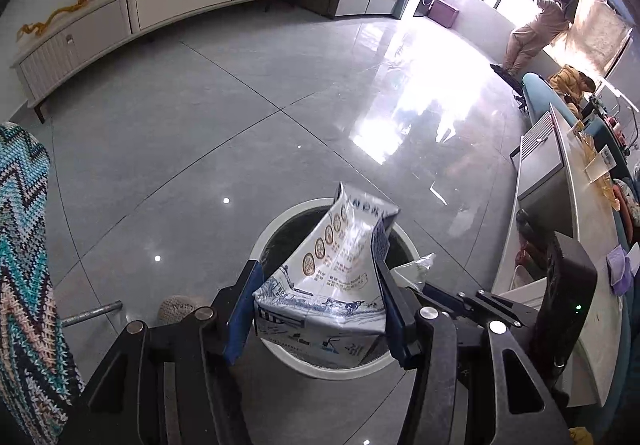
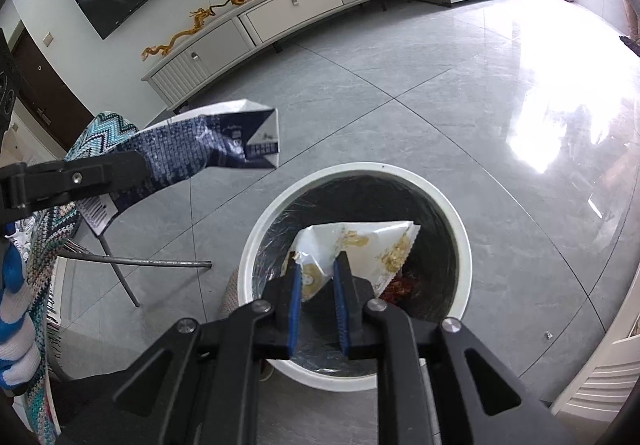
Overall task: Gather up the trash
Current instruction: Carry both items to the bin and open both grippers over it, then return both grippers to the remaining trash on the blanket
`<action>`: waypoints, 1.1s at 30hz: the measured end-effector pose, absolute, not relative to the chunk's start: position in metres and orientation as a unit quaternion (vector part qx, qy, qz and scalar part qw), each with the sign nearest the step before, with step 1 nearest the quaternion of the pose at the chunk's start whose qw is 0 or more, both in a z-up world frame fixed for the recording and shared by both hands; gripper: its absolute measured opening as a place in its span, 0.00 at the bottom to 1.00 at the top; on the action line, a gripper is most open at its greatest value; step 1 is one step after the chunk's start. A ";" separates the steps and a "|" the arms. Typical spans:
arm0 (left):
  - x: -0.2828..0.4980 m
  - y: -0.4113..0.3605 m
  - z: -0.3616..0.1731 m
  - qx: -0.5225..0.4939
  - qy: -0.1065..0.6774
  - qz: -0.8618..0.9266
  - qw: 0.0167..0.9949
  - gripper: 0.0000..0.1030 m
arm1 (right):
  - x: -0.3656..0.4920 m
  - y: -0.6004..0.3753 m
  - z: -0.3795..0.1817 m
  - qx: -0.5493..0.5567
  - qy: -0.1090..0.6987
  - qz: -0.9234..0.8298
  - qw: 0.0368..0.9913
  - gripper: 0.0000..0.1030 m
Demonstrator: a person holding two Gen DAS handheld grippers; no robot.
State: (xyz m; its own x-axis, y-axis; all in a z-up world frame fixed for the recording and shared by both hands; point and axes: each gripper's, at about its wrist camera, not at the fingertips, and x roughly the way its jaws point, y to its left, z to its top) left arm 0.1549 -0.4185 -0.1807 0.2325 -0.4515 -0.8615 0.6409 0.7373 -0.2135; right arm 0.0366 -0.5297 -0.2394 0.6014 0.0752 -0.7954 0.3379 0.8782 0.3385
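My left gripper [image 1: 318, 281] is shut on a crushed white and blue carton [image 1: 336, 265] and holds it above the round white trash bin [image 1: 280, 221]. The same carton [image 2: 208, 149] shows in the right wrist view, held left of and above the bin [image 2: 360, 171]. My right gripper [image 2: 318, 265] is open over the bin's mouth. A white and gold snack wrapper [image 2: 360, 245] lies loose below it inside the bin on the black liner, not gripped. Red scraps [image 2: 402, 285] lie beside it.
A chair with a zigzag knit cover [image 1: 24, 265] and metal legs [image 2: 160, 263] stands left of the bin. A long white TV cabinet [image 1: 160, 1] runs along the far wall. A table edge [image 1: 576, 245] with clutter is at right. Grey tiled floor [image 1: 240, 125] surrounds the bin.
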 end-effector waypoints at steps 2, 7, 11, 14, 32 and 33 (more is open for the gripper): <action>0.157 -0.421 -0.183 0.089 0.513 -0.346 0.780 0.62 | 0.043 -0.532 -0.247 0.233 0.449 -0.076 0.859 0.16; 0.155 -0.413 -0.176 0.084 0.509 -0.343 0.785 0.67 | 0.049 -0.534 -0.263 0.231 0.469 -0.087 0.848 0.27; 0.144 -0.400 -0.160 0.083 0.493 -0.339 0.797 0.68 | 0.041 -0.534 -0.261 0.240 0.466 -0.097 0.846 0.31; 0.128 -0.383 -0.137 0.095 0.459 -0.332 0.819 0.67 | 0.033 -0.531 -0.251 0.239 0.459 -0.103 0.850 0.36; -0.011 -0.222 -0.025 0.082 0.337 -0.311 0.885 0.67 | -0.046 -0.438 -0.018 0.190 0.233 -0.062 0.952 0.45; -0.013 -0.210 -0.021 0.080 0.333 -0.306 0.888 0.67 | -0.051 -0.429 -0.003 0.183 0.221 -0.055 0.956 0.52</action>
